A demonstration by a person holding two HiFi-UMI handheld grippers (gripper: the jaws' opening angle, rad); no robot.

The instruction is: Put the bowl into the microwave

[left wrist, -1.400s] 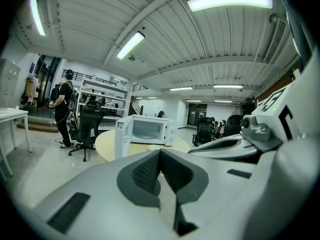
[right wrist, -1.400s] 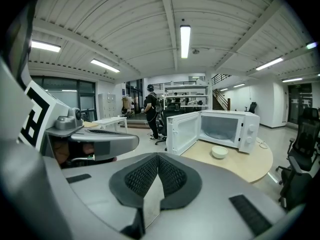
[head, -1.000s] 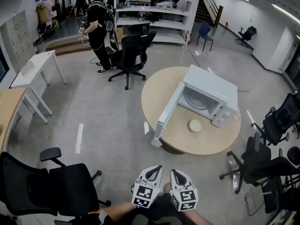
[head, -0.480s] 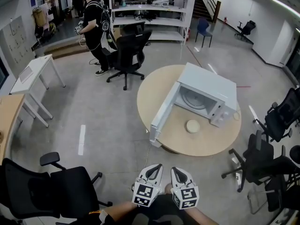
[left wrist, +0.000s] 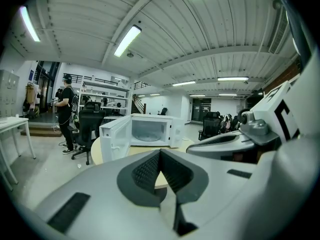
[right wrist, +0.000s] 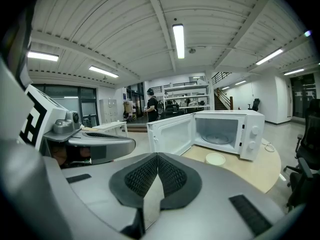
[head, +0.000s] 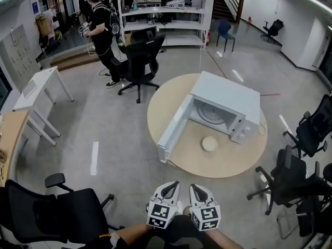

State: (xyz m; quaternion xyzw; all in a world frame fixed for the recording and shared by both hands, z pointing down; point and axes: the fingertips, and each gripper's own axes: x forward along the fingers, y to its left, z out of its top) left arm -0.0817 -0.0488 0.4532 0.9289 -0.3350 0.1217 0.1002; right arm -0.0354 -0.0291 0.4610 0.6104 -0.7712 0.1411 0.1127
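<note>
Over the last second the round table (head: 179, 162) has drifted a little lower and grown slightly in the head view, so the wearer seems to be walking toward it. The person far left (head: 101, 25) has stepped further away.

Both tools are low and near, side by side and well short of the table. The left gripper (head: 171, 187) has its ribbed pads pressed together at the tip with nothing between them, and the right gripper (head: 195, 189) is the same: closed and empty. The bowl (head: 209, 143) sits on the table just in front of the microwave (head: 228, 100), whose cavity is open, its door (head: 173, 129) swung out to the near left.

The likely trouble starts with that door. It juts past the table edge on the approach side, and a careless left arm could knock it. The bowl looks shallow and smooth (a poor rim for two narrow jaws), so a pinch taken off-centre may let it tip or slide. Its rim could also clip the cavity's lower lip if carried too low. The jaws must part before they reach it.
</note>
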